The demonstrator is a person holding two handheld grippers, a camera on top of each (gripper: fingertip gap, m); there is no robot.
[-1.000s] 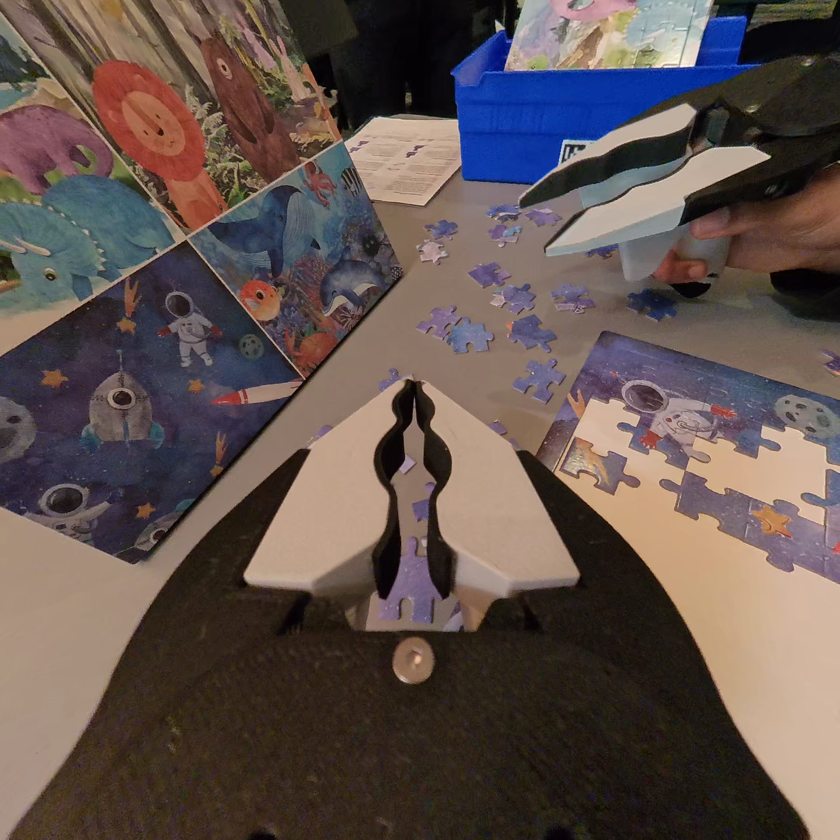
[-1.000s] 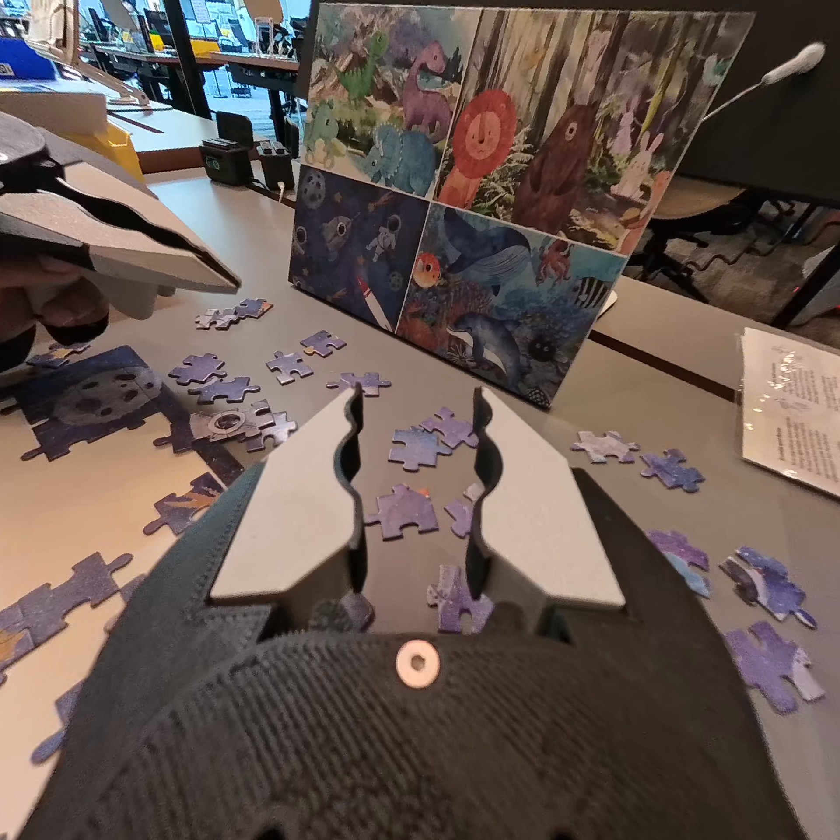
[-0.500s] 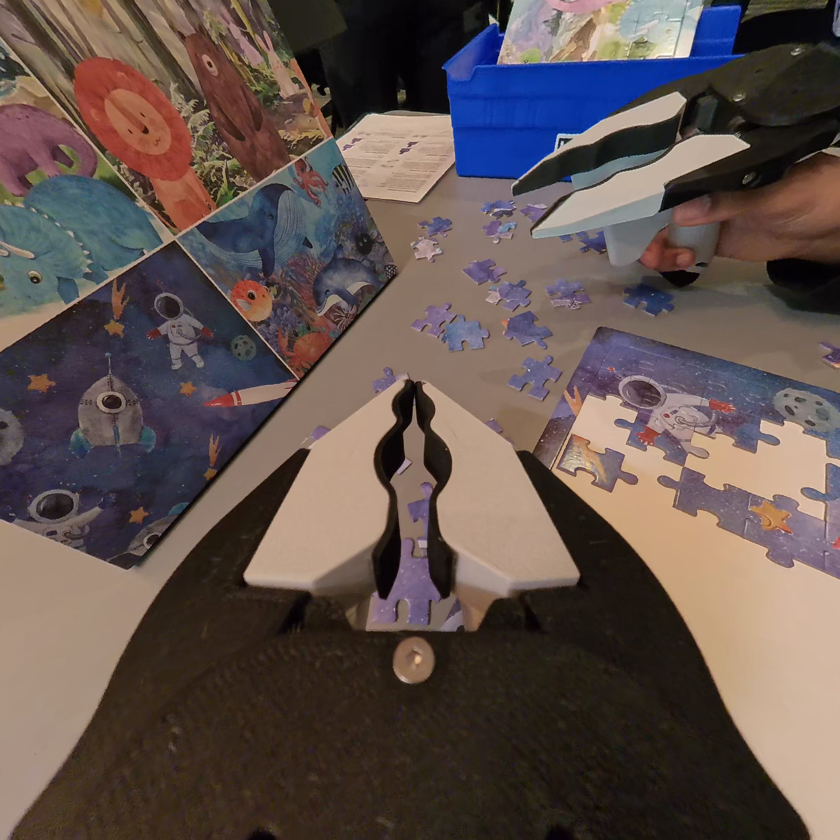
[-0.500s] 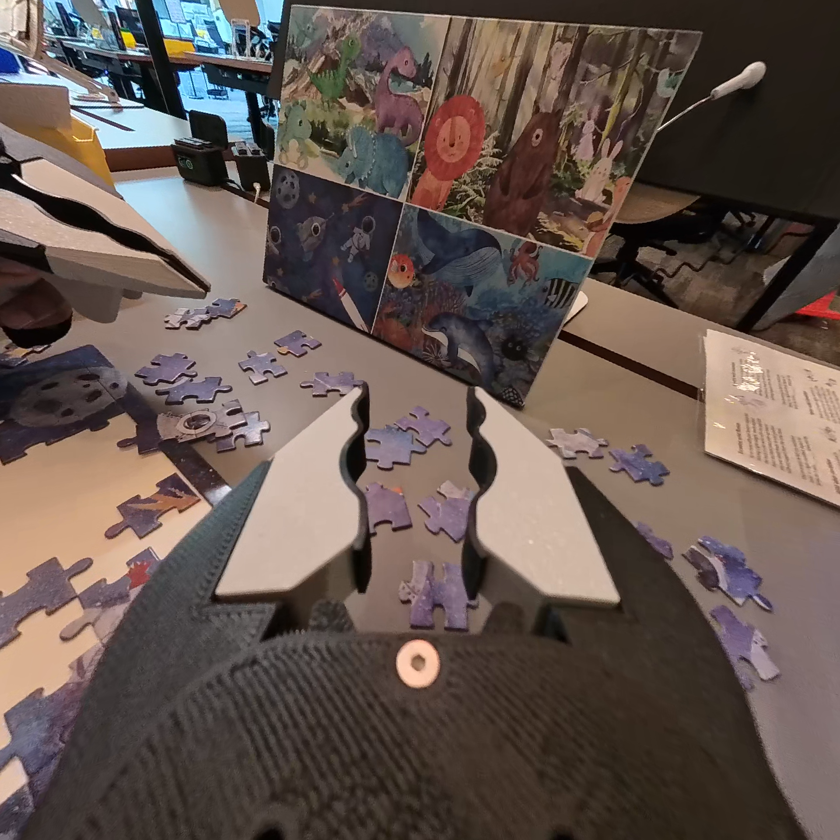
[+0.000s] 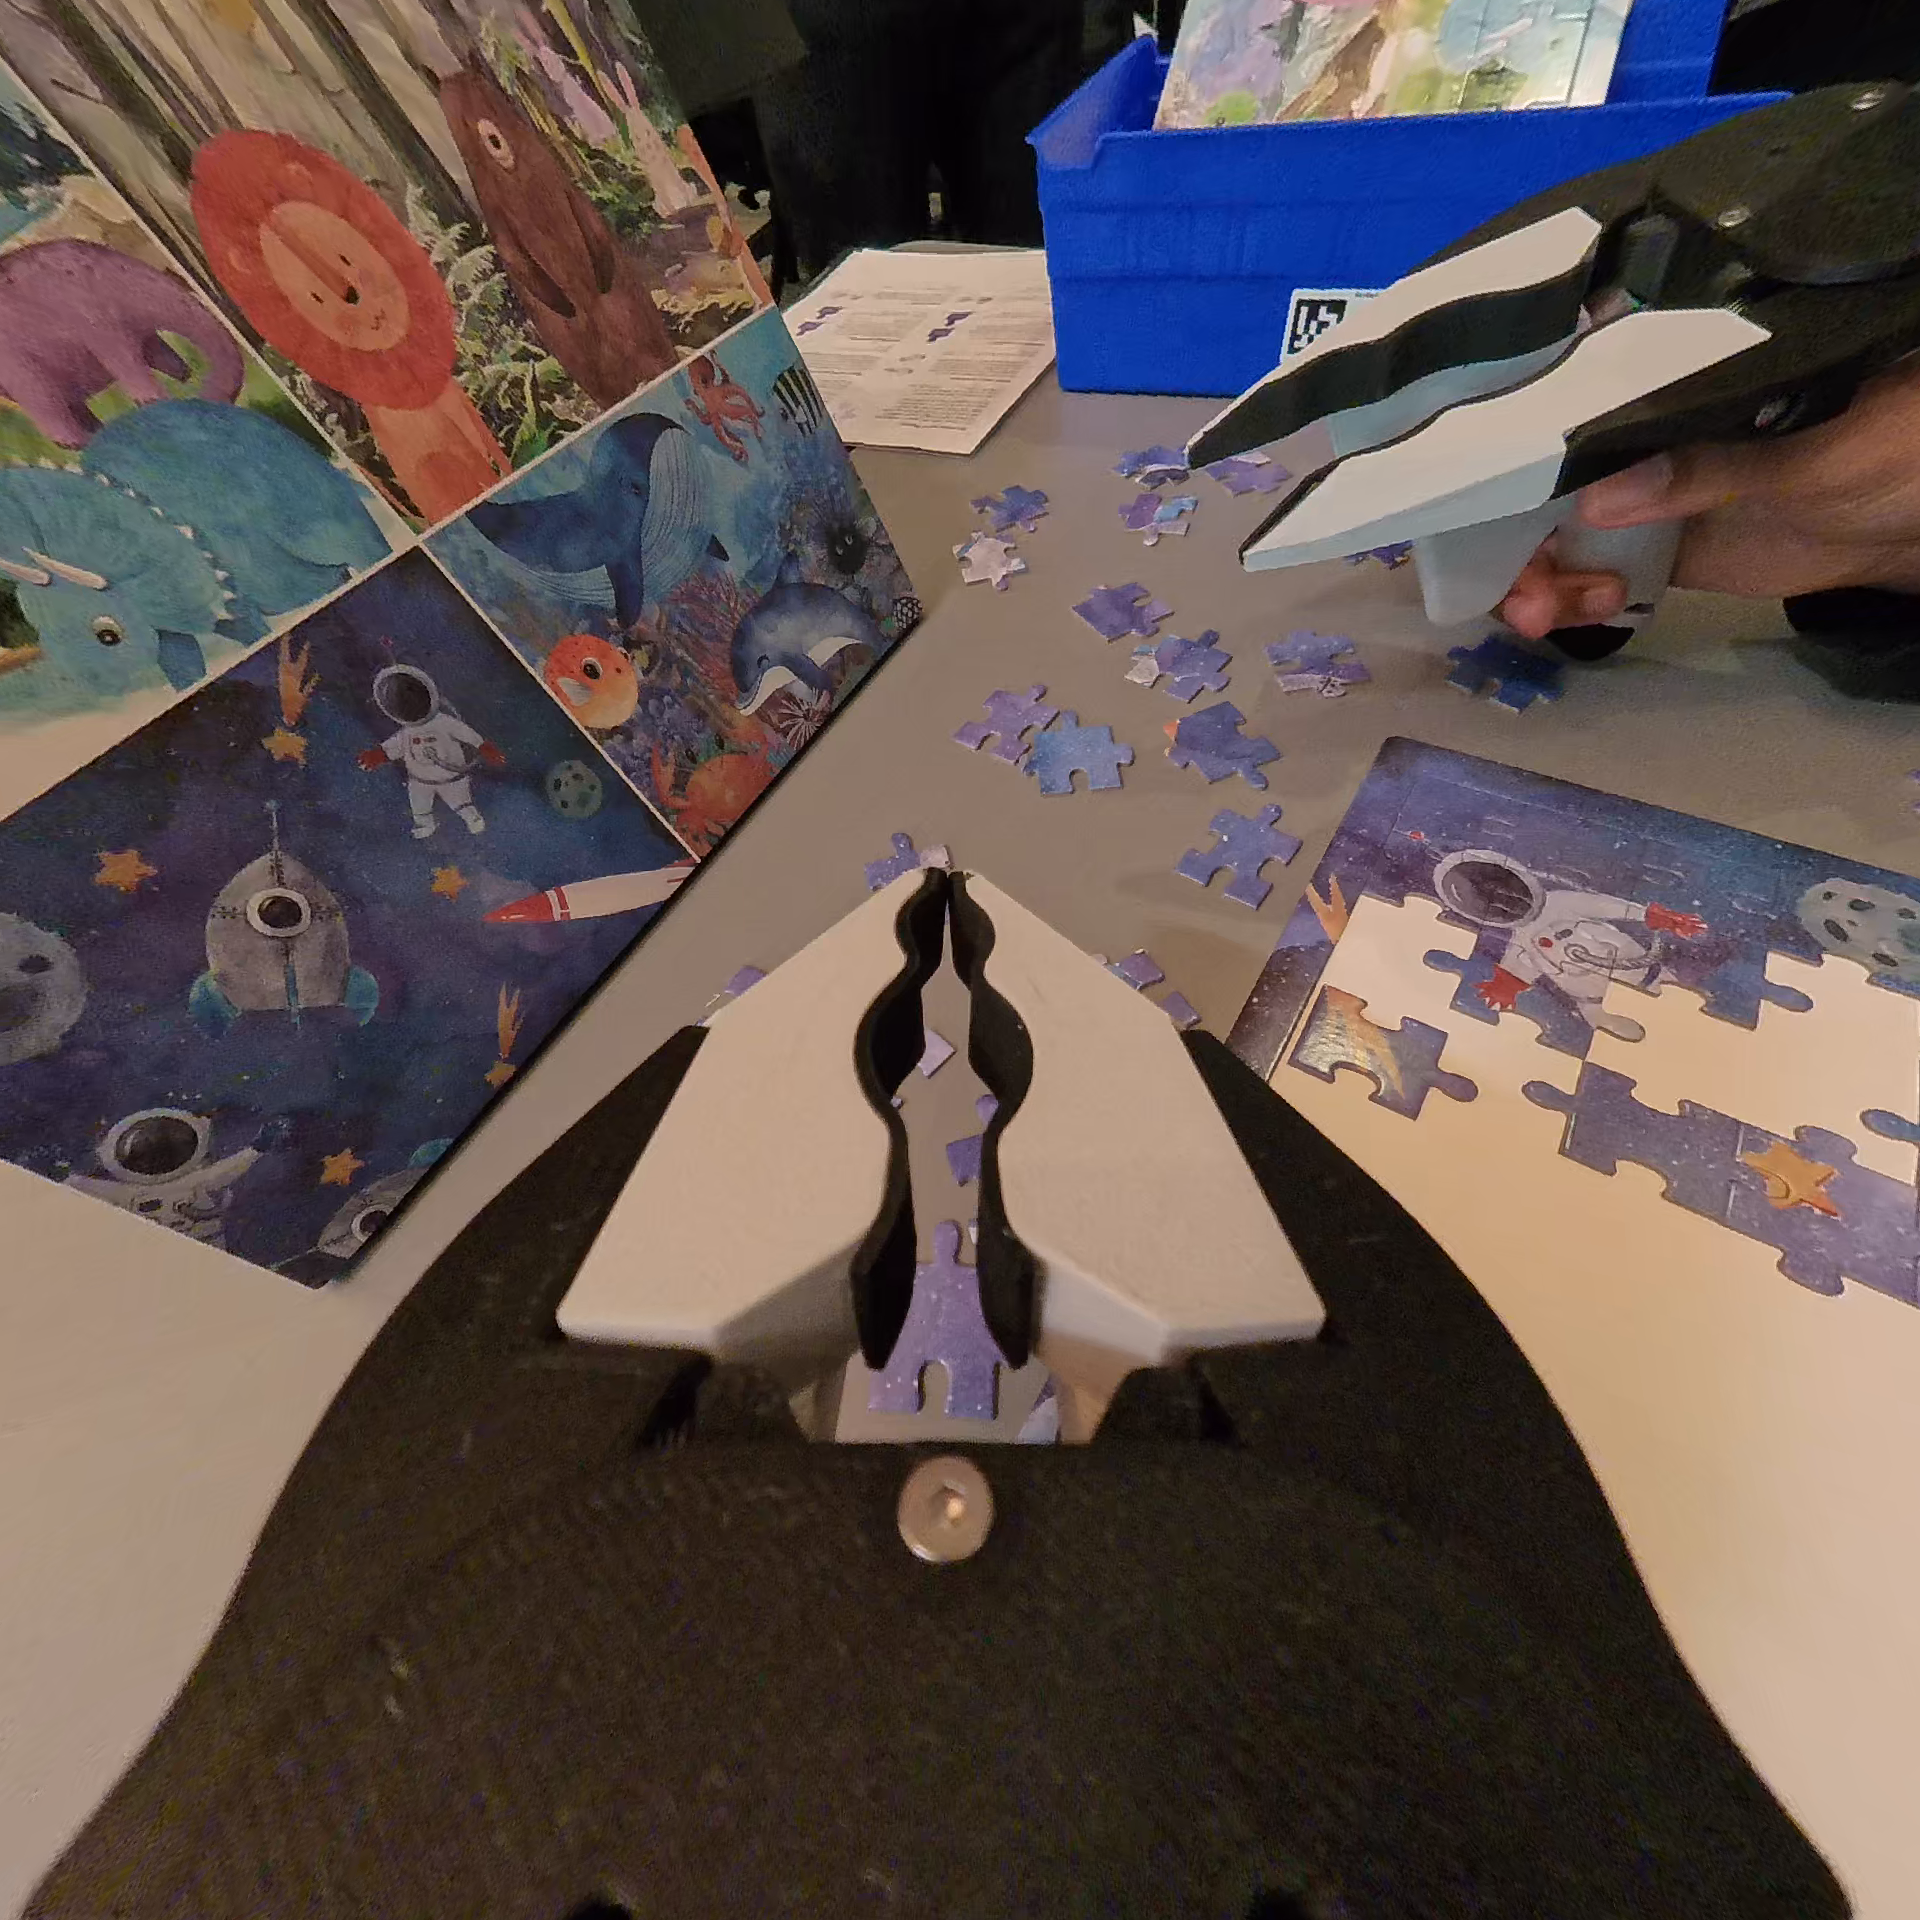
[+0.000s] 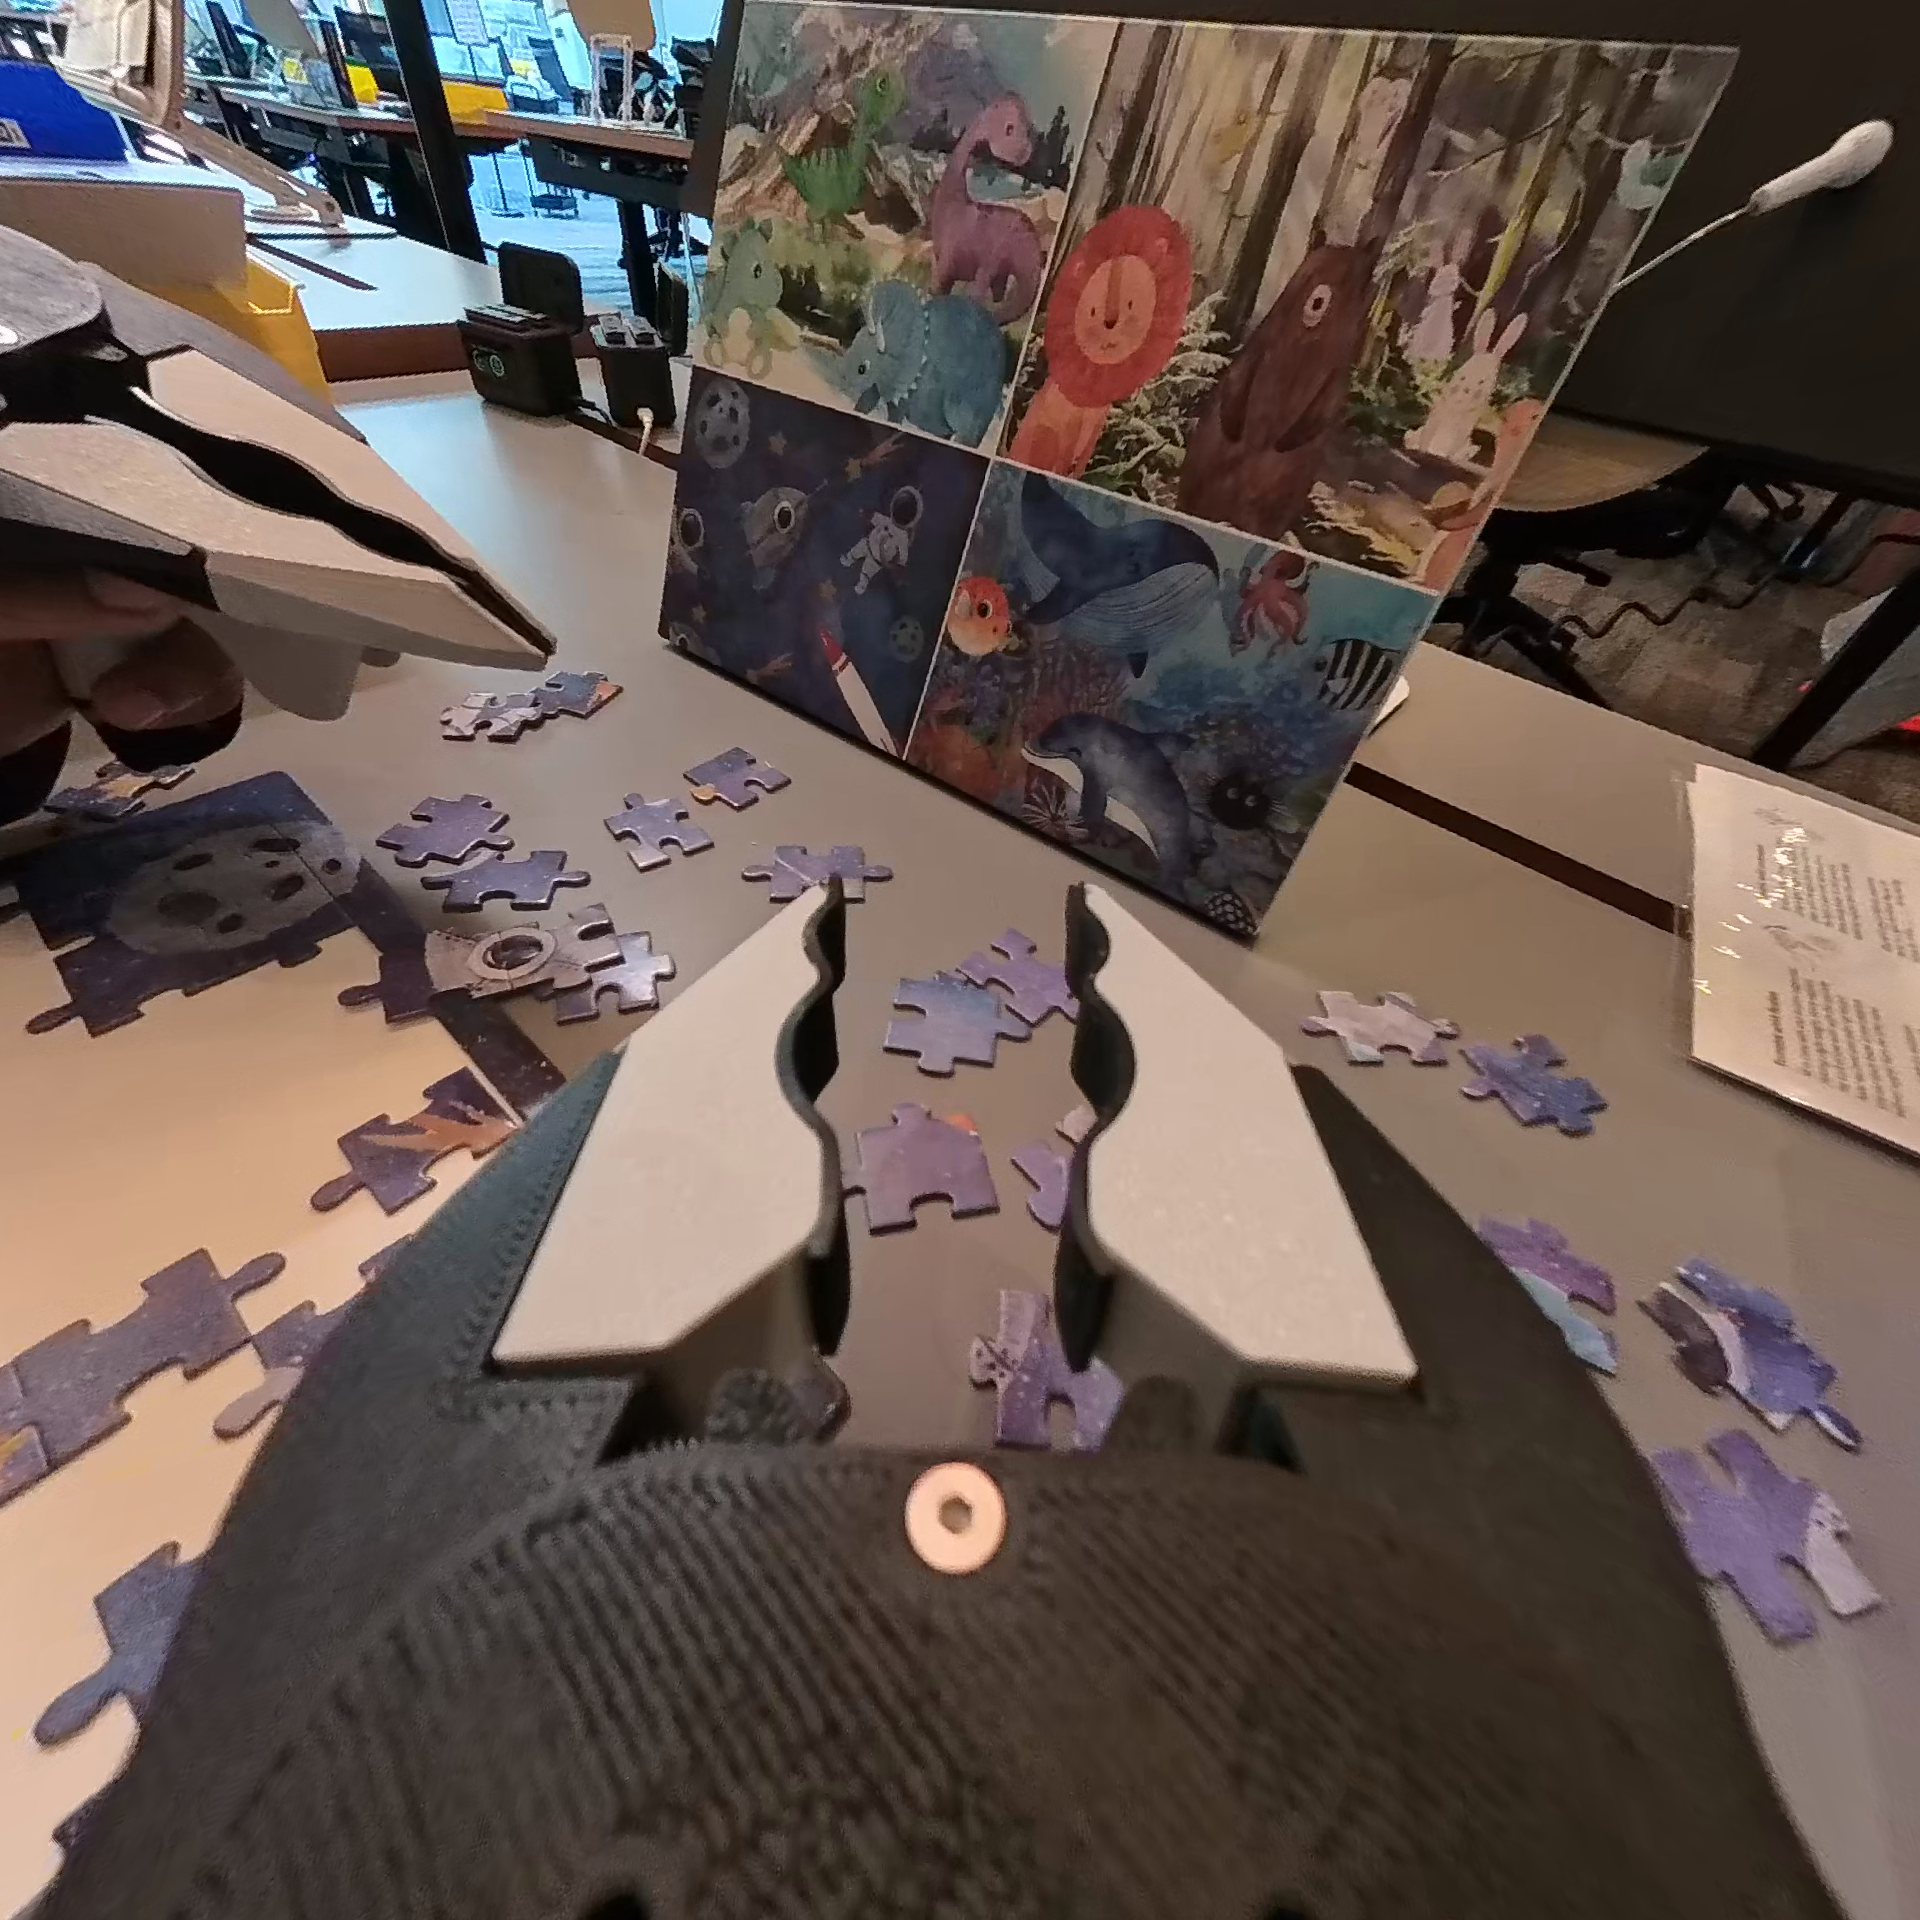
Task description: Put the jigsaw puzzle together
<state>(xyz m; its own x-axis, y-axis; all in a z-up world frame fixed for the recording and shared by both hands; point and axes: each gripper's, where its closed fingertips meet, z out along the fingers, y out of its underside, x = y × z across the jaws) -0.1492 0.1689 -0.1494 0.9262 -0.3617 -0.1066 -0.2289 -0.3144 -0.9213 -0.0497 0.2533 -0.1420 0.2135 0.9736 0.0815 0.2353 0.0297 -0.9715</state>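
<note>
My left gripper [image 5: 948, 878] is shut with nothing between its tips, low over the grey table [image 5: 1091, 883]. A purple puzzle piece [image 5: 899, 857] lies just beyond its tips. It also shows shut in the right wrist view [image 6: 535, 649]. My right gripper [image 6: 954, 899] is open and empty, hovering over loose blue-purple pieces; one piece [image 6: 940, 1023] lies on the table below the gap between its fingers, untouched. The right gripper shows in the left wrist view [image 5: 1218, 509], held by a hand. A partly filled space puzzle sits in a cream tray [image 5: 1558, 1351].
A picture board with animal and space scenes [image 5: 416, 623] stands on the table, also in the right wrist view [image 6: 1091, 468]. A blue bin [image 5: 1247, 229] and a printed sheet [image 5: 935, 343] lie beyond. Several loose pieces [image 5: 1216, 743] are scattered between board and tray. The grippers' ends are close to 15 centimeters from one another.
The right gripper's jaws have narrowed a little and it has drifted slightly toward the board. The left gripper stays shut and has barely moved.
</note>
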